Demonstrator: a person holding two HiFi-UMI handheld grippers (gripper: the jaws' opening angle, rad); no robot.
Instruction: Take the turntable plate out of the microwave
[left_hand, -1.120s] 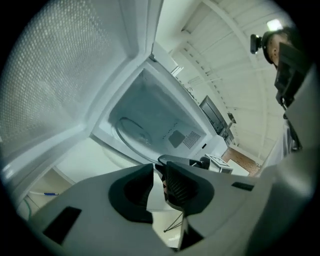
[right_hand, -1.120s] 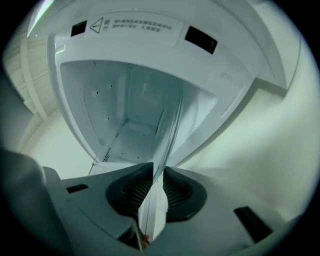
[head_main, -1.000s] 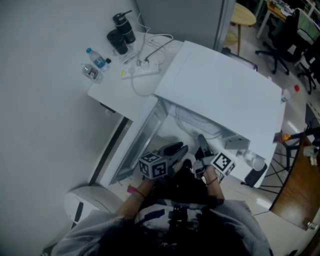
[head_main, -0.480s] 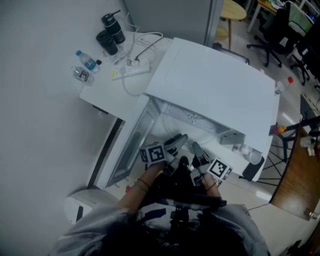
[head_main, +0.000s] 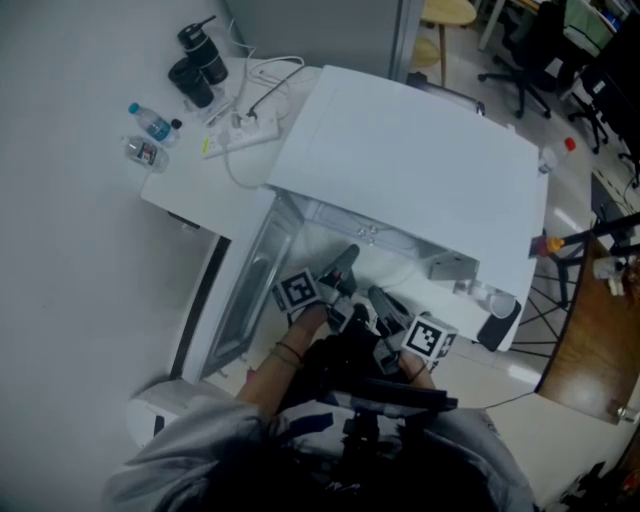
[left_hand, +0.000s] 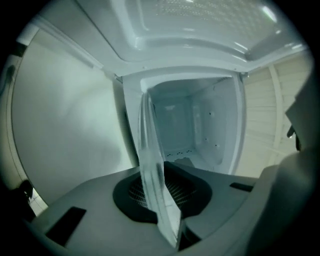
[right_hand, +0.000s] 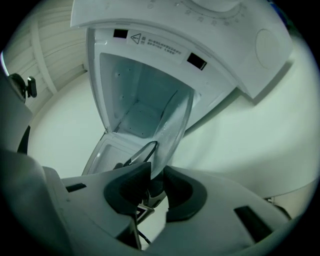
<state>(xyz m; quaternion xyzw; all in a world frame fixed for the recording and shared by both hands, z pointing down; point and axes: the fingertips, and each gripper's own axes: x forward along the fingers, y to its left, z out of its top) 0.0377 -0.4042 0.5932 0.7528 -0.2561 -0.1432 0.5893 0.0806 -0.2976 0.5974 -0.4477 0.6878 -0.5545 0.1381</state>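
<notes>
**Head view:** microwave (head_main: 400, 150) sits centre frame. Left tongs (head_main: 345, 262) and right tongs (head_main: 378, 298) are paired just below its open mouth. A second ago they were paired the same way. Since then the left tongs have rolled and the scene has shifted up-left. The plate is hard to pick out here.

**Left gripper view:** plate (left_hand: 152, 170) stands on edge before the cavity, its rim pinched in the closing tongs.

**Right gripper view:** tongs are easing apart, with the rim between them unpressed.

**Risk:** a single grip on the thin rim of slick glass means the plate could swing, slip or drop.
</notes>
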